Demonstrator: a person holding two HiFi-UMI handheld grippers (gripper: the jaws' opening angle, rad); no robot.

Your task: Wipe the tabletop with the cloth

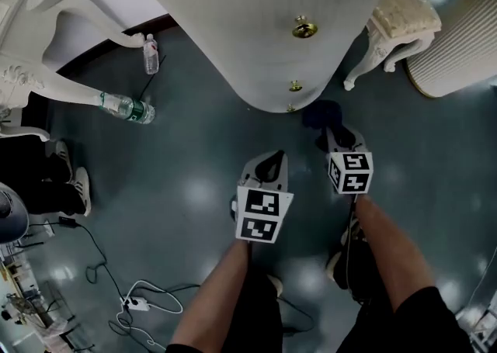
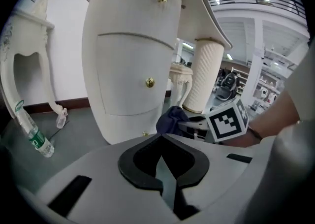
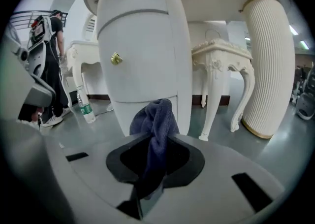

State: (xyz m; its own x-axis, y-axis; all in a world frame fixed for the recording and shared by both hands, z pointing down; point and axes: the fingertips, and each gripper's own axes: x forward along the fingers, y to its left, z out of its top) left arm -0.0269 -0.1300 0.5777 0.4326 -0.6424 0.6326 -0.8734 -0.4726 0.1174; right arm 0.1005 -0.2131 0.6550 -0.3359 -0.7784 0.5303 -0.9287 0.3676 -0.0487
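Note:
A dark blue cloth (image 1: 321,115) hangs from my right gripper (image 1: 335,136), which is shut on it; in the right gripper view the cloth (image 3: 156,124) bunches up out of the jaws. My left gripper (image 1: 272,160) is beside it to the left, shut with nothing in it (image 2: 161,155). Both are held low over the floor in front of the white table (image 1: 256,18), facing its curved drawer front with gold knobs (image 1: 304,29). From the left gripper view I see the cloth (image 2: 171,118) and the right gripper's marker cube (image 2: 226,119).
Two water bottles (image 1: 126,107) (image 1: 151,54) are on the dark floor at the left. A white carved stool (image 1: 400,22) and a fluted column (image 1: 458,41) are at the right. Cables and a power strip (image 1: 136,303) trail near my feet. A bystander's shoes (image 1: 78,188) are far left.

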